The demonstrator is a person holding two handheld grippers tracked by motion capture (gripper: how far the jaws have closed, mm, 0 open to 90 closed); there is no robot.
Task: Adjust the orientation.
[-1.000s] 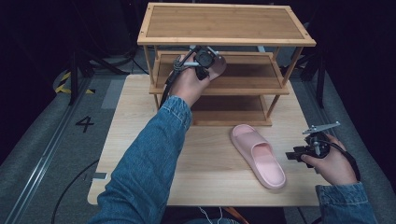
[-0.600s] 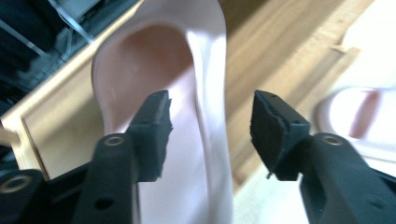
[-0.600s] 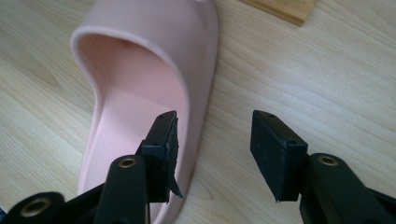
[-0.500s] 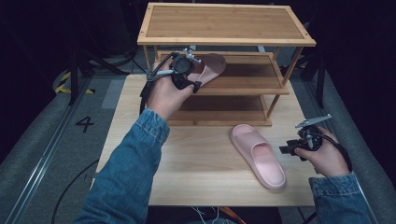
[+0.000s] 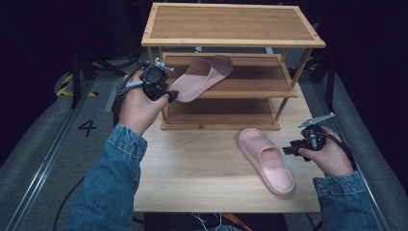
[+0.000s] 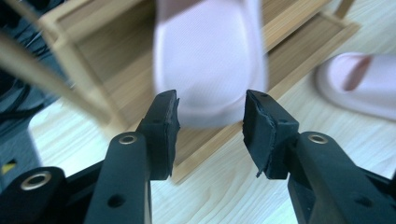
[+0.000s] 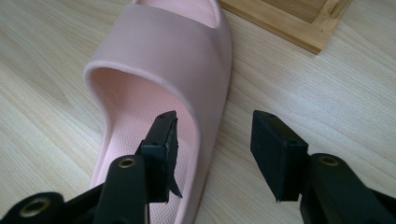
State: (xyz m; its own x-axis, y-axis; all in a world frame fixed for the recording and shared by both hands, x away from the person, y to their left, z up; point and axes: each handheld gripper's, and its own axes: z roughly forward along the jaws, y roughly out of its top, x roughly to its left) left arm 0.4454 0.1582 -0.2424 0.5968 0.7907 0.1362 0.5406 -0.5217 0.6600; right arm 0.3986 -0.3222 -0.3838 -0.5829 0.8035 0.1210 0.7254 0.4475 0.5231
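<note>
On middle shelf, pink slipper (image 5: pixel 202 76) just beyond open left gripper (image 5: pixel 169 96), jaws just closing, nothing gripped.

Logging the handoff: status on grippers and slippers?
Left gripper open, just off shelf slipper. Right gripper open beside table slipper. Nothing in the way.

The slippers (image 5: pixel 265 161) look like matt pink foam with a fine dimpled footbed. The rack (image 5: pixel 231 24) and counter (image 5: pixel 192 168) are pale, smooth wood with visible grain. Gripper pads (image 7: pixel 164 140) are black, matt, rubbery.
</note>
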